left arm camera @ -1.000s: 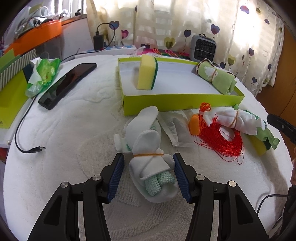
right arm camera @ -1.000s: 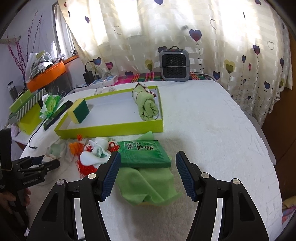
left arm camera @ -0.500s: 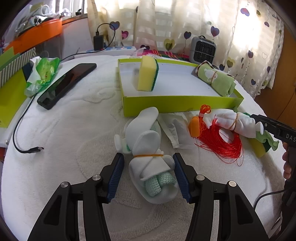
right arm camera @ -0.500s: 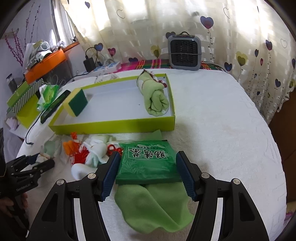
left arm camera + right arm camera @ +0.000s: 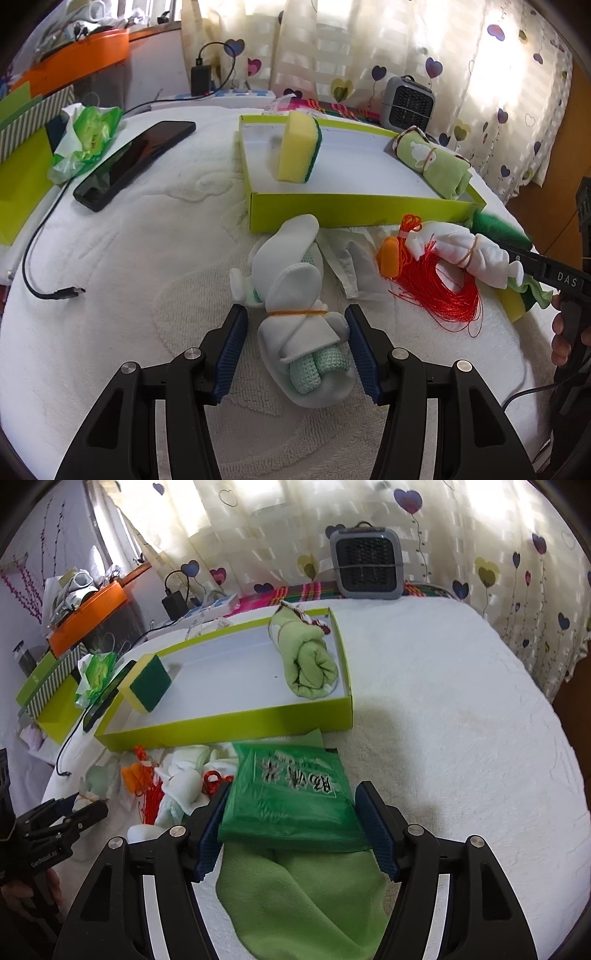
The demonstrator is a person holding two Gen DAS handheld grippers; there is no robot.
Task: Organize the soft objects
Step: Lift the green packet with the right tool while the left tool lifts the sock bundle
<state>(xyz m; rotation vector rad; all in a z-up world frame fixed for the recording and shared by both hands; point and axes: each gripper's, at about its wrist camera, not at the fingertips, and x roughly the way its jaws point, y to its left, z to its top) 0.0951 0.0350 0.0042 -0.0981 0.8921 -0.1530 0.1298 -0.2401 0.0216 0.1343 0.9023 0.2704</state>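
My left gripper (image 5: 295,317) is open and straddles a white sock bundle (image 5: 299,295) tied with an orange band; a small gap shows on each side. The jaws of my right gripper (image 5: 294,790) are opening, with a flat green packet (image 5: 291,790) between them, lying on a green cloth (image 5: 295,893). The lime tray (image 5: 351,212) holds a yellow sponge (image 5: 297,147) and a rolled green towel (image 5: 436,166). A second white bundle (image 5: 461,254) rests on red thread (image 5: 439,291) by the tray's front wall.
A phone (image 5: 136,162), a loose cable (image 5: 55,291) and a crumpled green bag (image 5: 88,136) lie at the left. A small grey heater (image 5: 408,103) stands behind the tray. White towelling stretches bare to the right of the packet (image 5: 461,720).
My right gripper has come forward and down so that the green packet now sits between its fingers, which stand a little wider. The left gripper and its bundle have not moved.
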